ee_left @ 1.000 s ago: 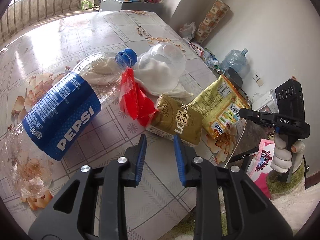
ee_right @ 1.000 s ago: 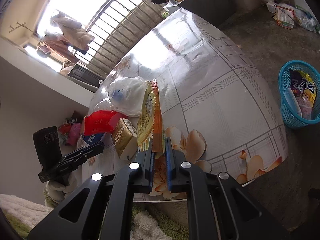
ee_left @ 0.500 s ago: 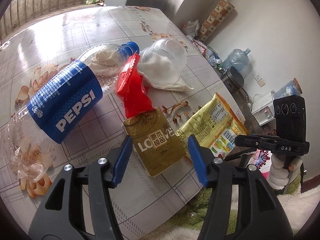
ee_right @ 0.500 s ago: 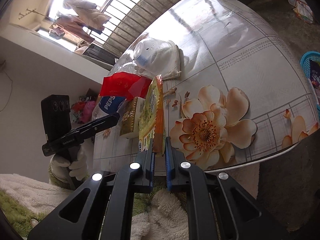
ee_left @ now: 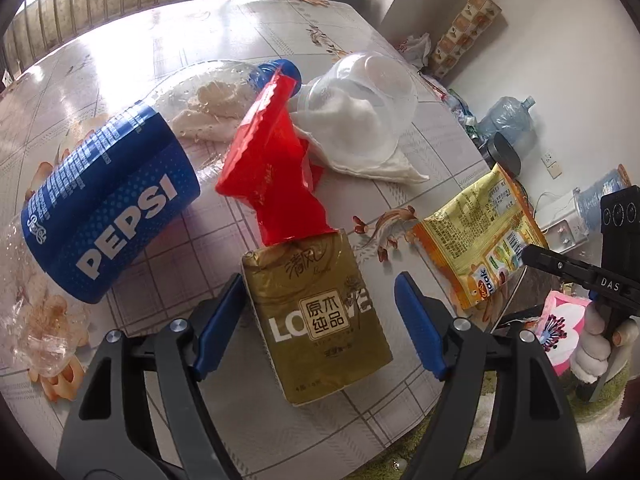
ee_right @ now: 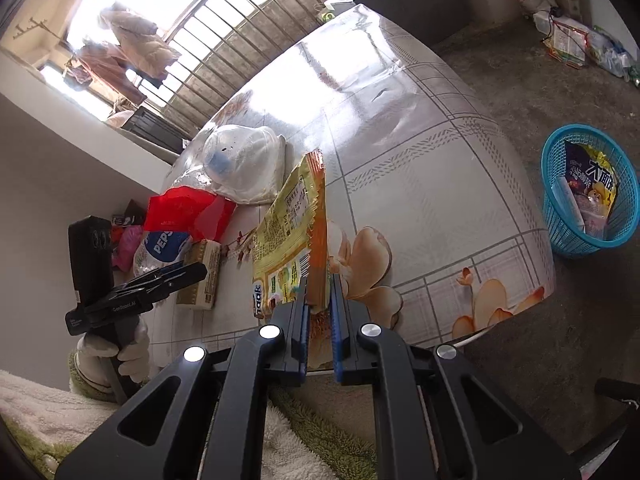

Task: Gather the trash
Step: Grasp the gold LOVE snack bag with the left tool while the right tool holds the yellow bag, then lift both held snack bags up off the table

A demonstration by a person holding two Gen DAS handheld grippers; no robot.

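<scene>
A gold tissue pack (ee_left: 320,316) lies near the table's front edge, and my left gripper (ee_left: 320,316) straddles it with jaws opening, the blue pads clear of its sides. Behind it lie a red wrapper (ee_left: 268,168), a crushed Pepsi bottle (ee_left: 112,208) and a clear plastic cup stuffed with white tissue (ee_left: 356,120). My right gripper (ee_right: 319,304) is shut on the near end of a yellow snack bag (ee_right: 292,224), whose body rises over the table. The same snack bag (ee_left: 480,236) shows at the right of the left wrist view, pinched by the other gripper.
A blue trash basket (ee_right: 556,220) with several wrappers inside stands on the floor to the right of the round table (ee_right: 420,168). A gloved hand (ee_right: 108,352) holds the left gripper. Clutter and water jugs (ee_left: 504,116) line the wall.
My left gripper's jaws have spread wide and moved in over the gold tissue pack. The right gripper kept its hold on the snack bag, and its view swung from side to side.
</scene>
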